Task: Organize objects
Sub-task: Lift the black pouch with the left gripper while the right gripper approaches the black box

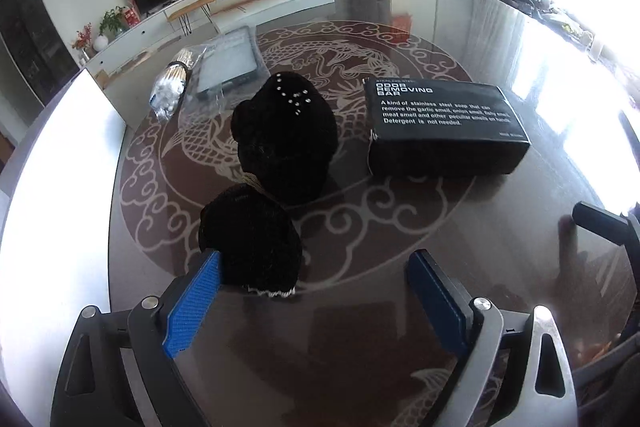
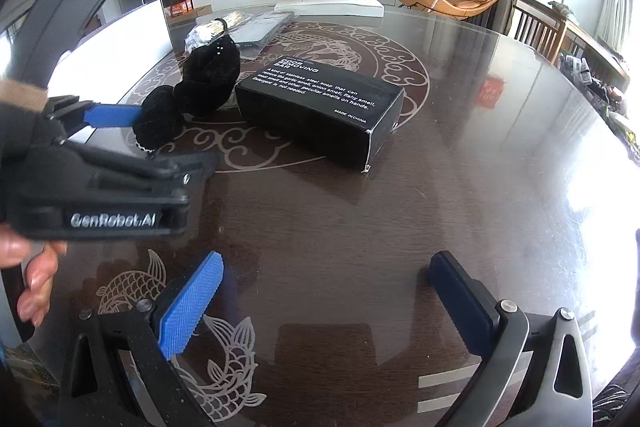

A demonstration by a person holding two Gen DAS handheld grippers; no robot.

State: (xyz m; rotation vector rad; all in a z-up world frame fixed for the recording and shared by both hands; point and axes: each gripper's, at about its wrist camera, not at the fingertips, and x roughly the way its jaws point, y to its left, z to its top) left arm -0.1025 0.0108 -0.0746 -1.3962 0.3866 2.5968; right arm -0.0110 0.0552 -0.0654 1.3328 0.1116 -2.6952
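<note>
Right-view-only fish inlay [image 2: 224, 367] underfoot

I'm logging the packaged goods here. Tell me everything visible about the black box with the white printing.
The black box is a flat rectangular carton, apparently cardboard, lying closed on the glossy patterned table. White print on top reads "ODOR REMOVING BAR", a few lines about a stainless steel soap, and "MADE IN CHINA". Its corners look slightly scuffed. It sits beside the black fuzzy item, apart from it; nothing touches it.
</note>
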